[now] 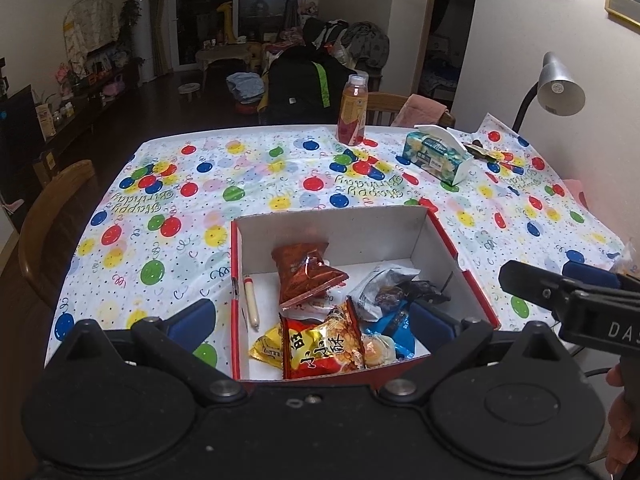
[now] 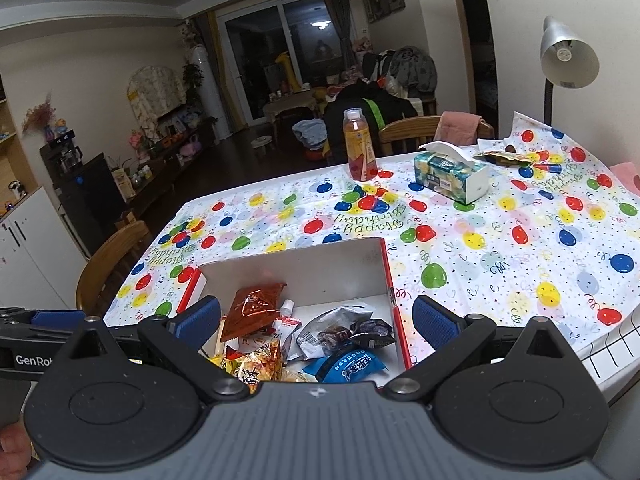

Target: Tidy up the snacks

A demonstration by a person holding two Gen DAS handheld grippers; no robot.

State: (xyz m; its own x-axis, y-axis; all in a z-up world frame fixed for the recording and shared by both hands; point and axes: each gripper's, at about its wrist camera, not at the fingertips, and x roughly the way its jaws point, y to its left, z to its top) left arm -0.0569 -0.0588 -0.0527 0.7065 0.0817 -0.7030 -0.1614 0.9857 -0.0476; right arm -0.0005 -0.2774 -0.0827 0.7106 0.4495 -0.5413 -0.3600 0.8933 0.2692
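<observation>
A red cardboard box with a white inside sits on the balloon-print tablecloth, right in front of both grippers. In it lie a red-brown packet, a red and yellow packet, a thin sausage stick, a clear packet with dark pieces and a blue packet. My left gripper hovers open over the box's near end, holding nothing. My right gripper is open and empty over the same box, and its fingers also show at the right edge of the left wrist view. One dark wrapper lies at the far right of the table.
A juice bottle stands at the table's far edge. A tissue box sits to its right, and a grey desk lamp leans over the far right corner. Wooden chairs stand at the left and at the far side.
</observation>
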